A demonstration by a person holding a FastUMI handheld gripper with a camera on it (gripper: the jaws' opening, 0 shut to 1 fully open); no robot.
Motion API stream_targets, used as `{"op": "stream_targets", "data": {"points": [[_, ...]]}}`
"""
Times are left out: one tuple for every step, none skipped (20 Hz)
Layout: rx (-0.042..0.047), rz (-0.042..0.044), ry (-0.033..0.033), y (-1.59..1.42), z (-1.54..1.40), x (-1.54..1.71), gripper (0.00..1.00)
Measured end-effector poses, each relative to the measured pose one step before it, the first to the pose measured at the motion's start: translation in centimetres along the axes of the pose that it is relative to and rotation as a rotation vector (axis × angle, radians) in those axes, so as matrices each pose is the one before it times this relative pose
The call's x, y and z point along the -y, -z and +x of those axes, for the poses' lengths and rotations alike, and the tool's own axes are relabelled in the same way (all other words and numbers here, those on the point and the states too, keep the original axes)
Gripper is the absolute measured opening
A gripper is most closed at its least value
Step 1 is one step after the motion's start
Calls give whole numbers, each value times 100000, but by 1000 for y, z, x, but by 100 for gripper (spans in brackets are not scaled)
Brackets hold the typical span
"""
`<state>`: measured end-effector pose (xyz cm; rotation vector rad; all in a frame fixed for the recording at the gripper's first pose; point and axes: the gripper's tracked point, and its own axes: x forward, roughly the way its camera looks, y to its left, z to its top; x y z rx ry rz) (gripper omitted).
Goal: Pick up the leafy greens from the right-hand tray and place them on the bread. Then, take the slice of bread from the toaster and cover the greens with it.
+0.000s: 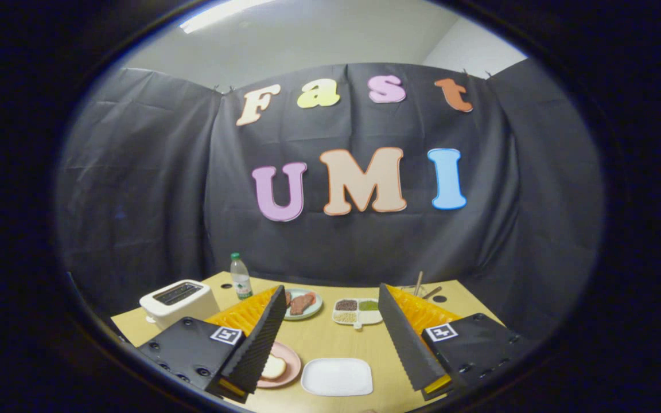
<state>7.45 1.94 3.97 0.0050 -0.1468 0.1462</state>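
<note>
Tabletop (330, 338): light wooden surface in front of the black cloth wall of the booth, carrying all the items below, with a few round dark holes in it near the far edge.
Gripper (333, 376): held above the near edge of the tabletop, its fingers spread wide apart and pinching nothing, one to each side of the middle of the spread.
Toaster (178, 301): white, with a slot on top, standing beyond the left finger; whether a slice sits in the slot cannot be told.
White tray (337, 377): rectangular with rounded corners, lying between the fingers near the front edge; no greens can be made out on it.
Pink plate (289, 367): round, just beside the white tray and partly hidden by the left finger.
Bread (273, 367): pale slice lying on the pink plate, touching the inner edge of the left finger in the view.
Pale plate (307, 307): round, beyond the fingers, holding reddish-brown pieces that look like meat.
Divided dish (358, 311): white, just beside the pale plate, its compartments holding dark, green and pale contents.
Bottle (241, 277): clear plastic with a green cap, upright near the far edge, behind the toaster.
Sticks (422, 285): thin wooden pieces near the far right corner, beyond the right finger, too small to identify.
</note>
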Motion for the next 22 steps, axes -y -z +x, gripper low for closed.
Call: {"op": "stream_targets", "data": {"points": [[1823, 228, 2112, -597, -549, 545, 99], [1389, 397, 2047, -409, -586, 528, 99], [1139, 367, 1456, -265, -880, 405, 99], [316, -70, 1270, -88, -522, 383, 99], [227, -466, 1341, -71, -548, 523, 99], [-29, -489, 741, -55, -359, 502, 99], [-129, -363, 837, -133, -517, 467, 99], [117, -121, 859, -123, -210, 462, 99], [469, 187, 767, -201, -268, 474, 99], [281, 399, 671, -130, -332, 574, 99], [-53, 548, 657, -48, -419, 532, 99], [-216, 553, 500, 22, -285, 561, 99], [-268, 400, 630, 31, -293, 585, 99], [21, 420, 454, -57, -356, 663, 99], [67, 423, 343, -108, -367, 613, 99], [225, 331, 298, -76, -107, 730, 99], [460, 183, 247, -224, -306, 689, 99], [394, 74, 284, -151, -263, 795, 99], [440, 160, 431, -245, -230, 872, 99], [650, 460, 531, -190, -9, 897, 99], [667, 784, 312, -369, -97, 860, 99], [518, 776, 244, -152, -115, 776, 99]]}}
